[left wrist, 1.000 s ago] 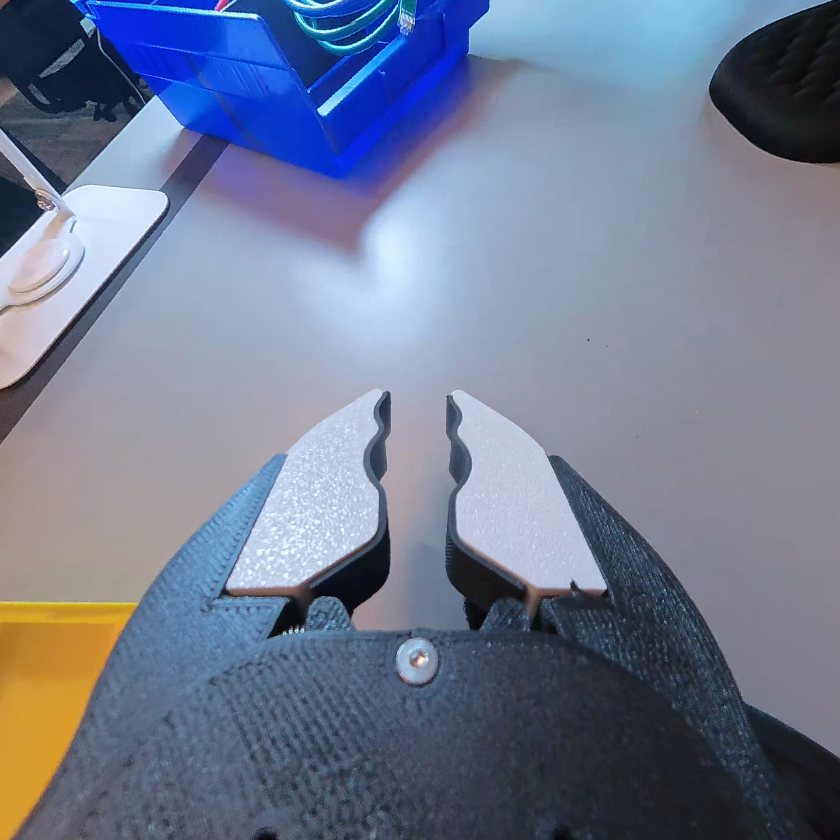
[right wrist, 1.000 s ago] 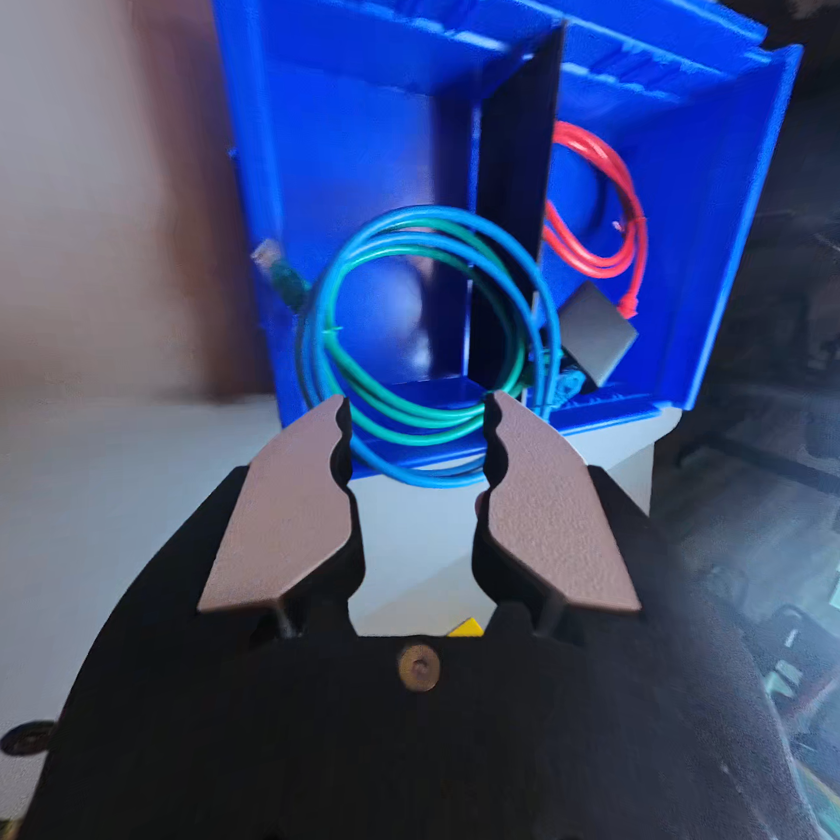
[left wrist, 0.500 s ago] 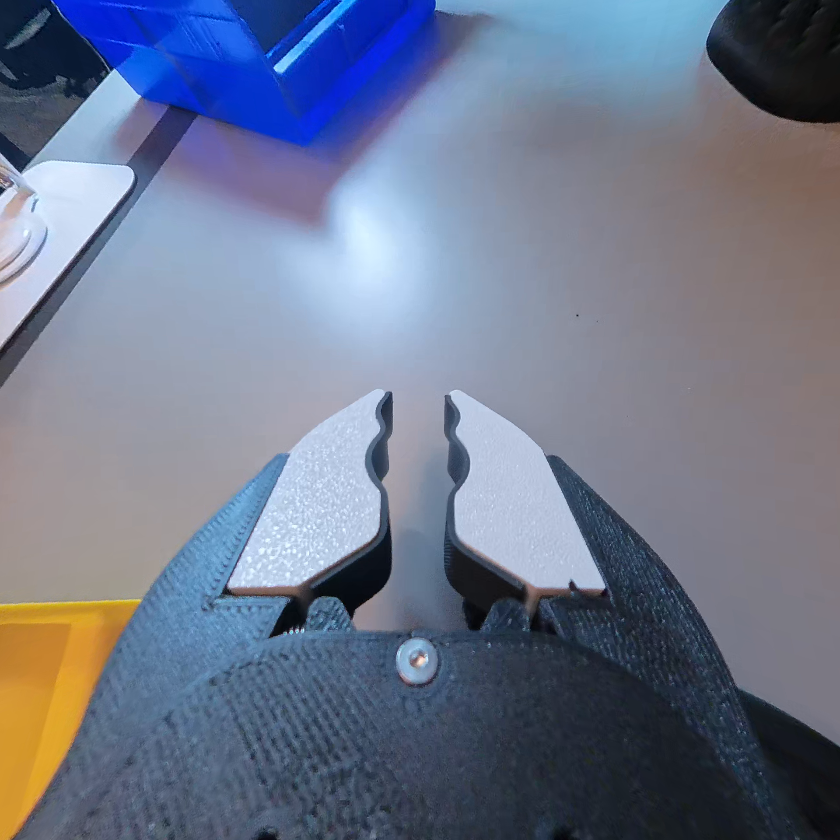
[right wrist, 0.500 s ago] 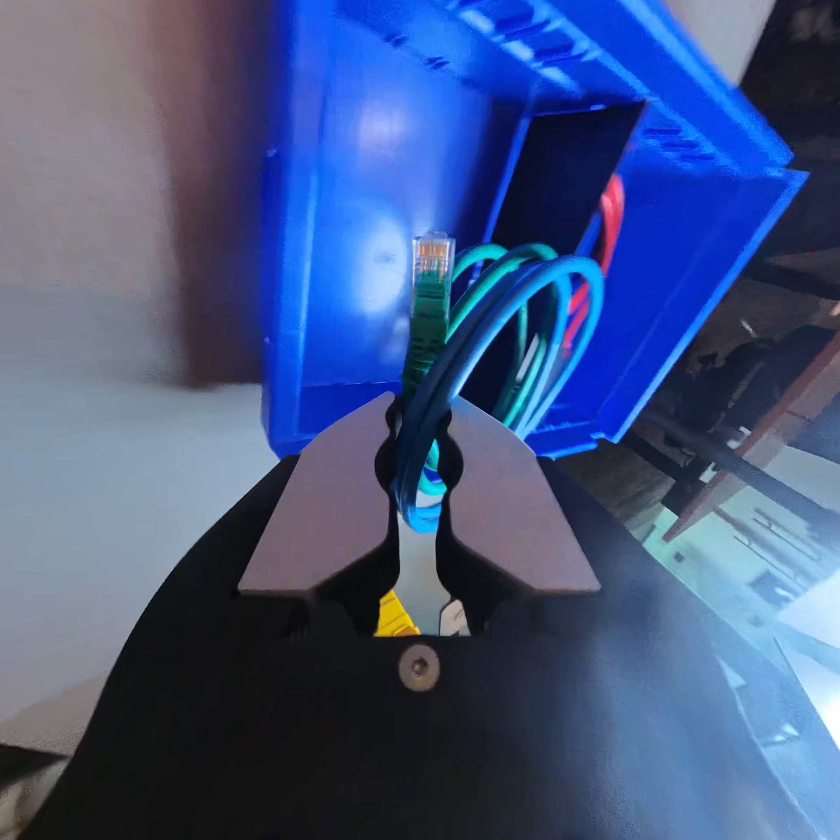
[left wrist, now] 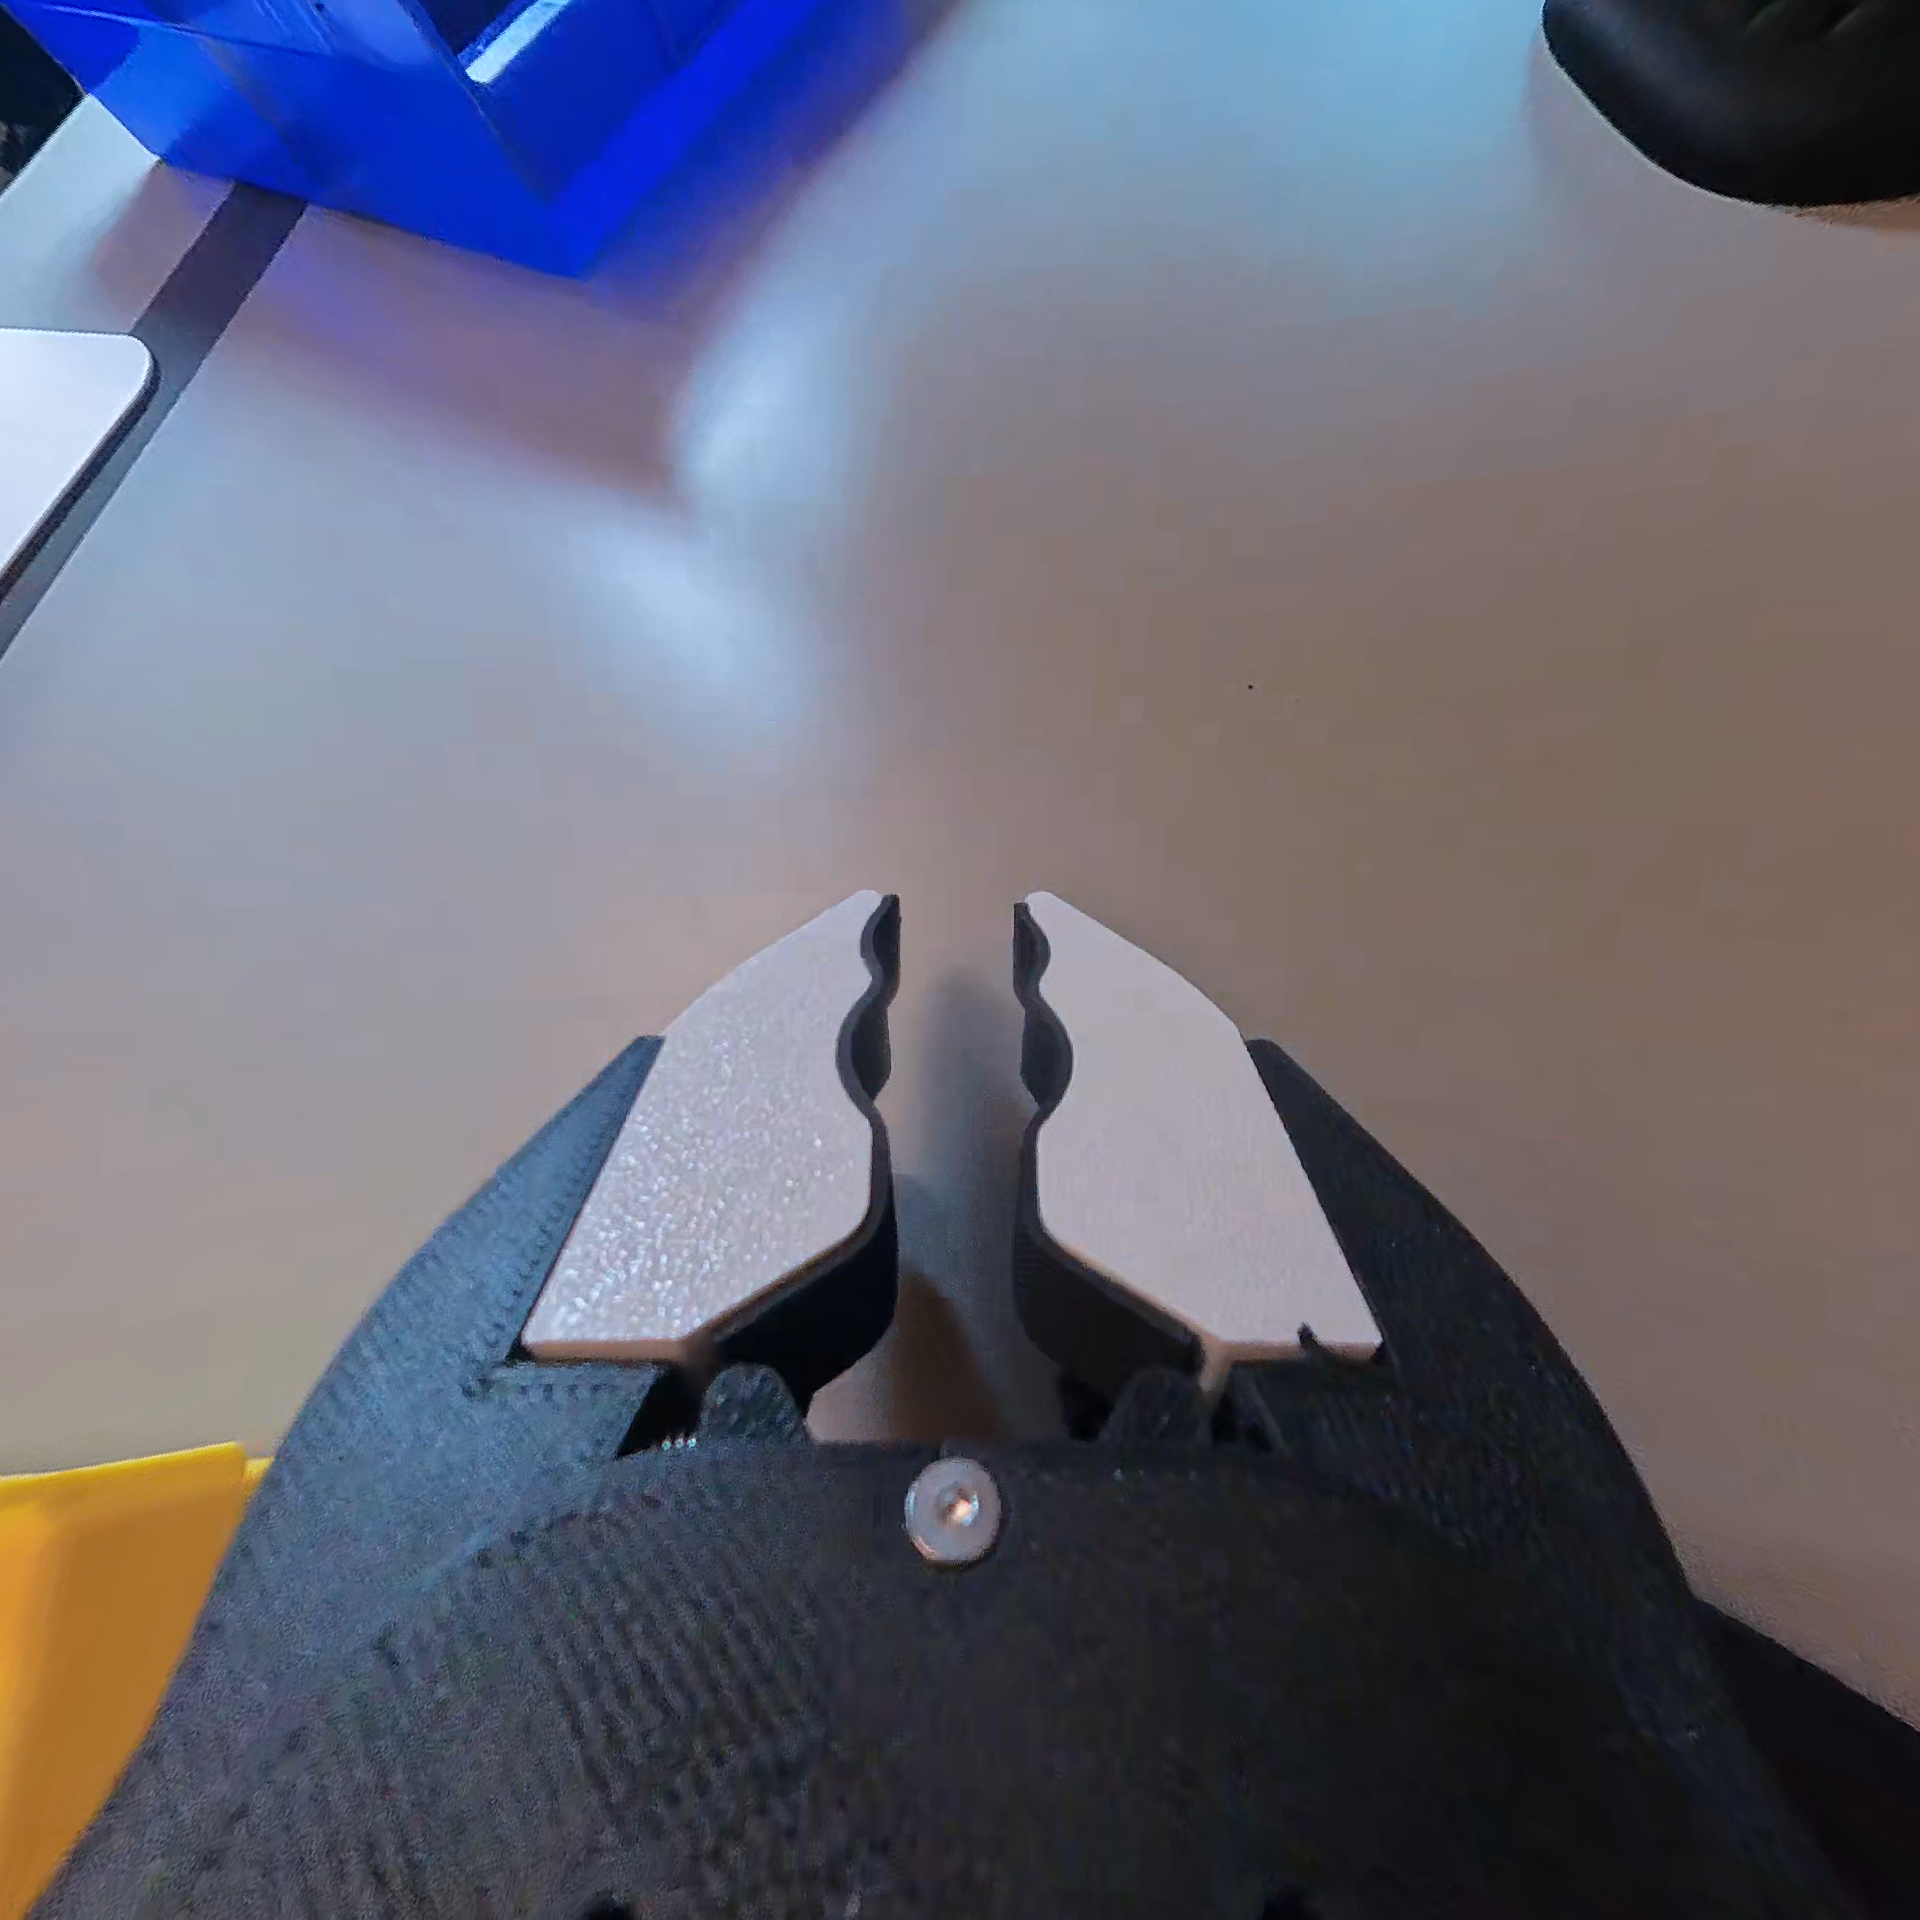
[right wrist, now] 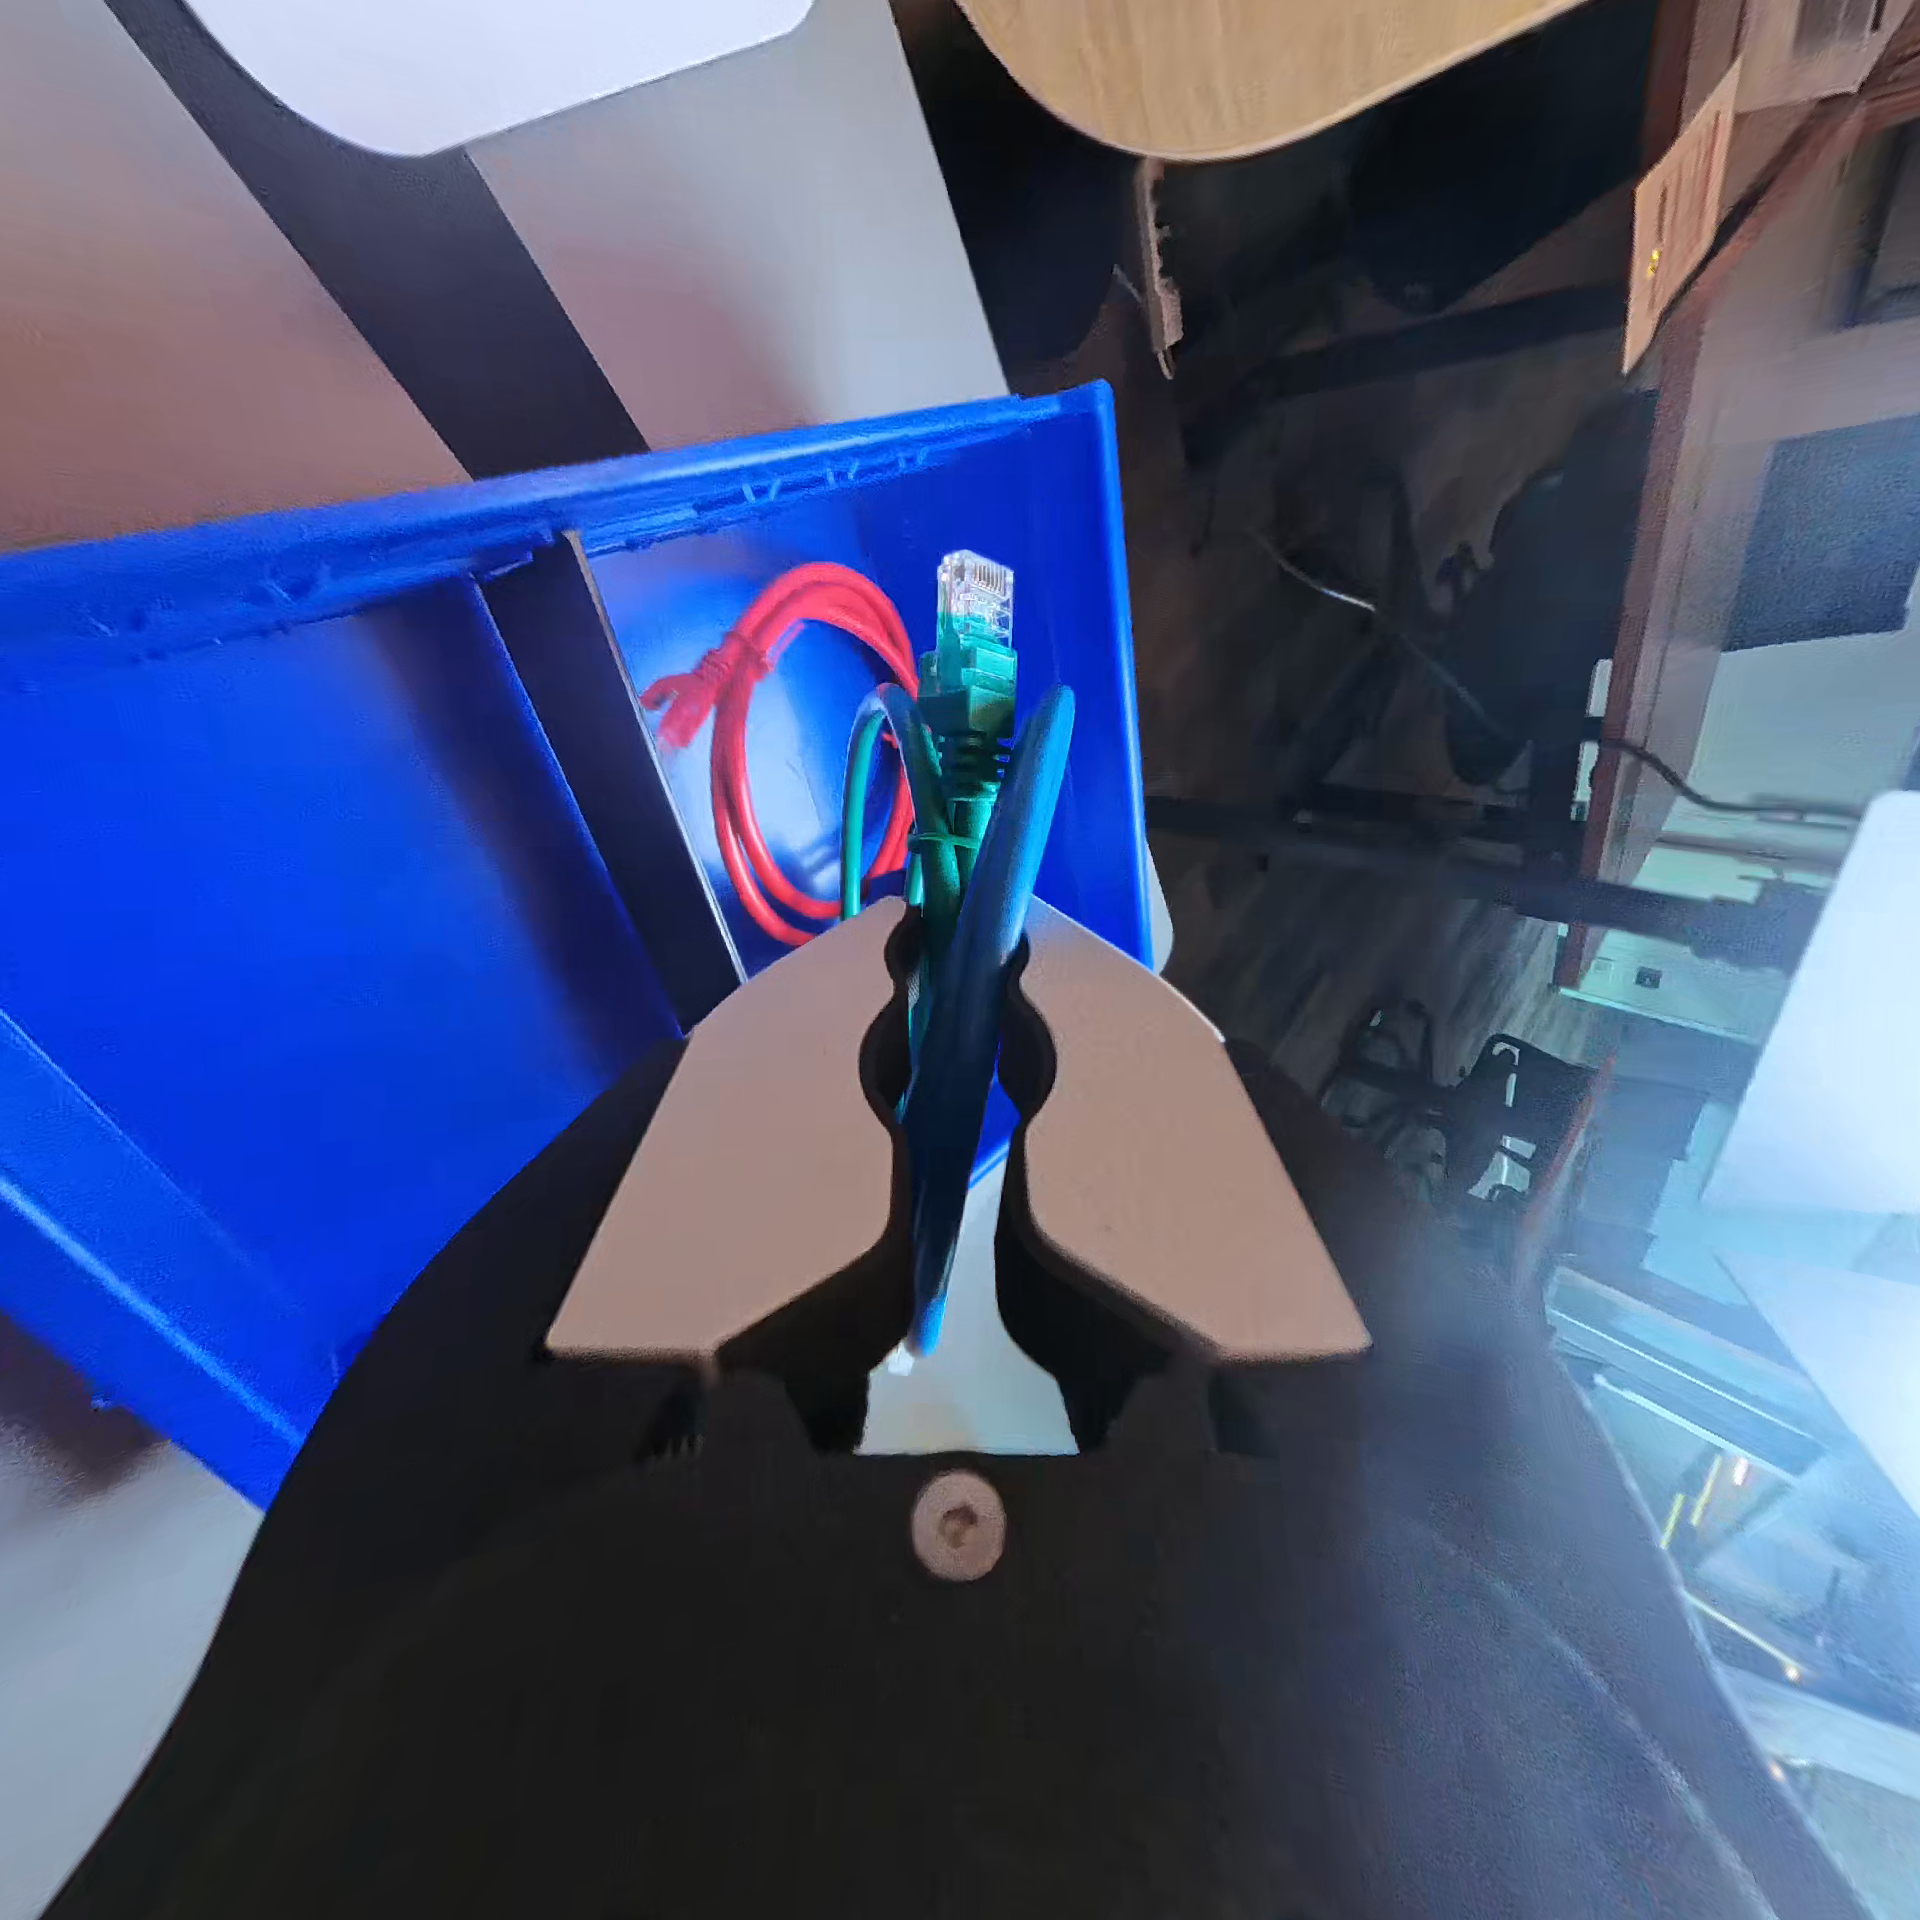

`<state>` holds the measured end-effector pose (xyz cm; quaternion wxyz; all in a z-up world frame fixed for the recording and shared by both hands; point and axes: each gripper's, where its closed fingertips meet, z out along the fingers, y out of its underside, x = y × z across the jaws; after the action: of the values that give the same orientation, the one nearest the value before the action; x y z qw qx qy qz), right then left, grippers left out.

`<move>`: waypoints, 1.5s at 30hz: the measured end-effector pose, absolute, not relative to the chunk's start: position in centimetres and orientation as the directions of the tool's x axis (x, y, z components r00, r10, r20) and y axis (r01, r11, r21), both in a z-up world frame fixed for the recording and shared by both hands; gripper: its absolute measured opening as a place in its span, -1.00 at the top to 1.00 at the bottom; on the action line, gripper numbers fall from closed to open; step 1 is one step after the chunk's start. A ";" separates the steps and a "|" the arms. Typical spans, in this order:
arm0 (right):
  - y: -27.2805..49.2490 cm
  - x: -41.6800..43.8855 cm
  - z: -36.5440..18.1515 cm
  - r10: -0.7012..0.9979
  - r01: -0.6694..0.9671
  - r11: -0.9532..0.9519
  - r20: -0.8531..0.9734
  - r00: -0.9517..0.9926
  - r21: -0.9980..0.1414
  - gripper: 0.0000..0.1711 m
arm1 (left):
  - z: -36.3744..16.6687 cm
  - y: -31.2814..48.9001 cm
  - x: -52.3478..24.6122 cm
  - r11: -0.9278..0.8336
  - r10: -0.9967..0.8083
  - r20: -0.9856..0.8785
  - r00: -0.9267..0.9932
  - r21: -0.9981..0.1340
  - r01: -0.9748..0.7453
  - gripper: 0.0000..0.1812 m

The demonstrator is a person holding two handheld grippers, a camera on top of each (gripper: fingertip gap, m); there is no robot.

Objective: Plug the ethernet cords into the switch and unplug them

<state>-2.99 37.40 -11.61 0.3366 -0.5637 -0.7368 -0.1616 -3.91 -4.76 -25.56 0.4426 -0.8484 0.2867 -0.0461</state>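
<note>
A: Clamping a cord bundle, that's the right tool (right wrist: 957,935): fingers (right wrist: 769,1153) pinched on the coiled blue ethernet cord (right wrist: 982,997) and the green ethernet cord (right wrist: 961,769) together. Green plug with its clear tip (right wrist: 977,597) sticks out upright past the fingertips. Tail of the blue cord hangs back between the fingers toward the tool body.

B: Where's that relative to the bin?

A: Held in front of the blue bin (right wrist: 312,831), over its right compartment. A dark divider (right wrist: 623,790) splits the bin; the red ethernet cord (right wrist: 790,748) lies coiled in that right compartment. Left compartment looks bare from this angle. Bin sits on the grey worktop (right wrist: 125,291).

B: Left side?

A: Left tool (left wrist: 956,914) is released, small gap between the fingers (left wrist: 727,1153), nothing in it. Hovers low over the worktop (left wrist: 1247,623). Blue bin (left wrist: 416,135) is well ahead at far left, a yellow bin (left wrist: 94,1621) just beside the tool at lower left, a black textured object (left wrist: 1745,94) at top right.

B: Switch?

A: Can't pick it out in either view.
</note>
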 end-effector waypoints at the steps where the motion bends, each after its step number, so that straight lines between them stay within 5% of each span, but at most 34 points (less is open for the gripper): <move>1: 37.6 -3.7 -12.3 0.723 0.938 0.322 0.672 -0.158 -0.126 0.85 | -25.7 -4.8 -3.8 -0.445 -0.530 -0.175 0.830 -0.775 -0.448 0.77; 9: 38.9 -6.5 -19.3 0.760 0.927 0.375 0.575 -0.302 -0.009 0.85 | -25.9 -5.1 -3.7 -0.450 -0.538 -0.168 0.826 -0.771 -0.451 0.78; 20: 39.3 -6.1 -19.2 0.743 0.898 0.440 0.561 -0.365 0.002 0.69 | -25.9 -5.1 -3.6 -0.447 -0.541 -0.162 0.825 -0.776 -0.445 0.78; 23: 38.5 -5.7 -17.4 0.771 0.898 0.432 0.552 -0.318 -0.086 0.52 | -25.9 -5.1 -3.7 -0.449 -0.538 -0.159 0.828 -0.777 -0.441 0.78; 29: 32.6 -3.9 -12.4 0.895 0.804 0.402 0.374 -0.244 -0.438 0.37 | -26.1 -5.1 -3.6 -0.452 -0.541 -0.164 0.825 -0.771 -0.450 0.77; 37: 34.9 0.6 -8.0 0.825 0.735 0.389 0.565 -0.010 -0.556 0.71 | -25.9 -4.8 -3.4 -0.456 -0.536 -0.134 0.833 -0.784 -0.420 0.76; 40: 33.5 0.9 -9.4 0.854 0.763 0.414 0.502 -0.136 -0.497 0.59 | -25.9 -4.8 -3.3 -0.456 -0.536 -0.154 0.830 -0.775 -0.438 0.76; 45: 34.2 1.4 -14.7 0.657 0.834 0.547 0.657 -0.371 -0.076 0.37 | -25.5 -4.9 -3.8 -0.448 -0.521 -0.164 0.838 -0.783 -0.432 0.77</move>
<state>1.41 34.24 -14.66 0.3265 -0.4562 -0.8166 -0.1356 -3.78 -4.88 -25.53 0.4441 -0.8495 0.2805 -0.0504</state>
